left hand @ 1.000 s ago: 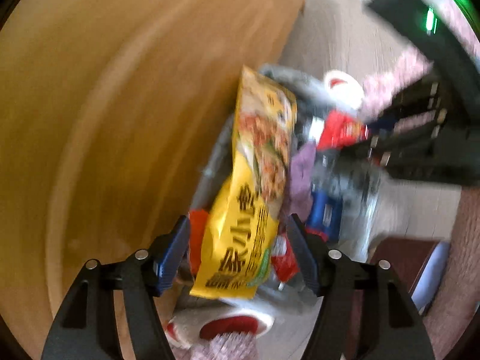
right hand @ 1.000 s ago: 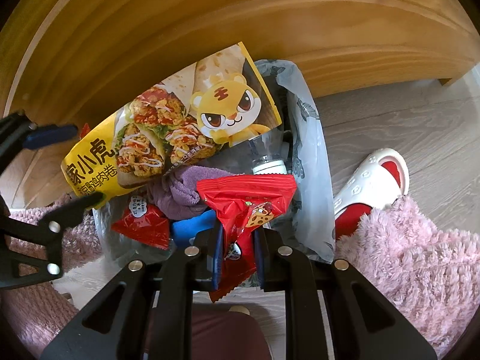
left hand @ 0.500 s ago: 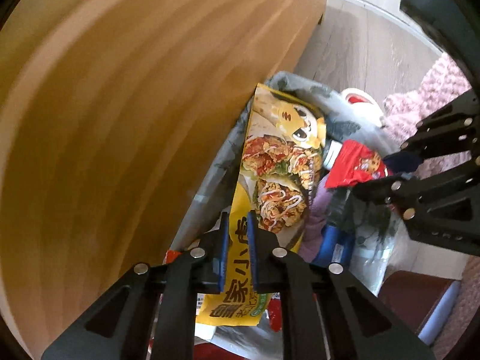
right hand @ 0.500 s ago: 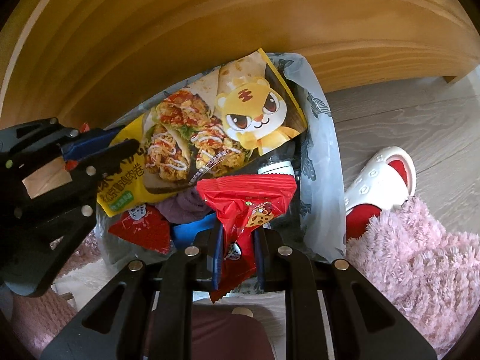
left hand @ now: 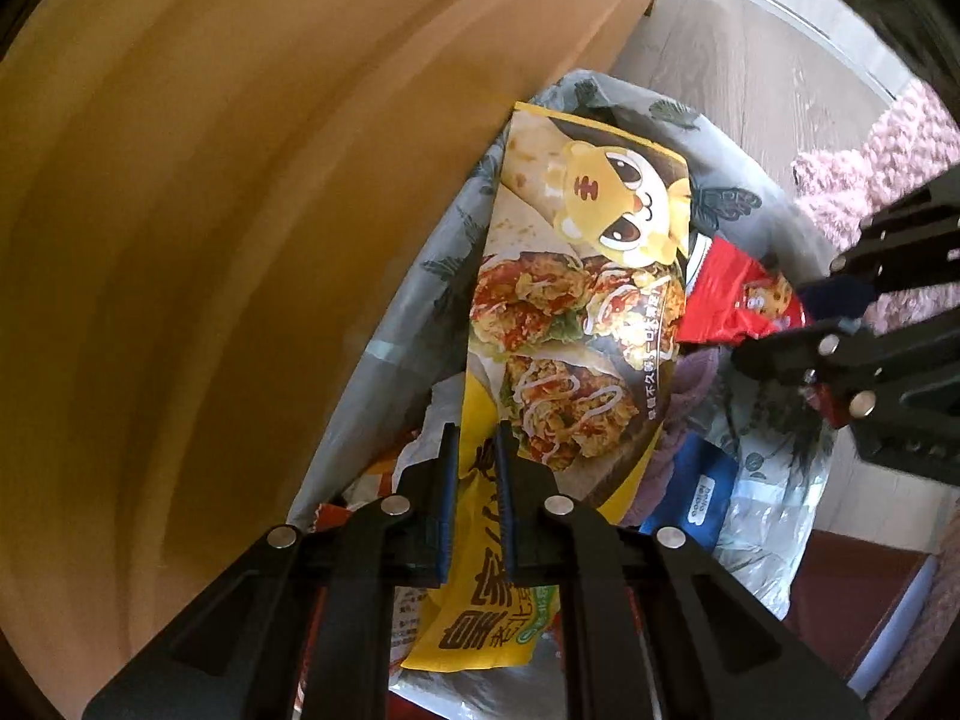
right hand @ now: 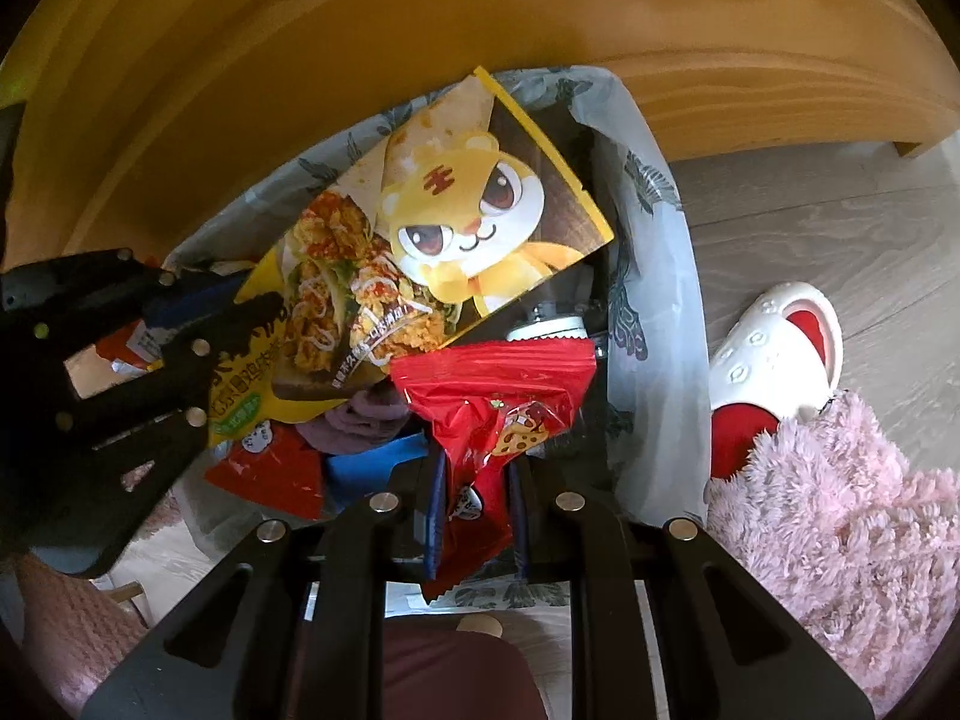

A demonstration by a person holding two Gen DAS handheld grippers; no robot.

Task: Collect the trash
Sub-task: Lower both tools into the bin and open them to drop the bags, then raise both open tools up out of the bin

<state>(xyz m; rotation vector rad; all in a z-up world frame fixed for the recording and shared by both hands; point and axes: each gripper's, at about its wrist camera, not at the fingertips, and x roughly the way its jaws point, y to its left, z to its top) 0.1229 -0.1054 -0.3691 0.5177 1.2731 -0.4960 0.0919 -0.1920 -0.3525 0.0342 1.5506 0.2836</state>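
Over the lined trash bag, the left tool had just clamped on the yellow wrapper and the right tool gripped the red packet — next, I think, both must let go into it.

Behind everything you've got a curved wooden panel. White-and-red clog sits on the grey wood floor, touching fluffy pink fabric.

Wooden table crowds the full bag — floor seemingly open.
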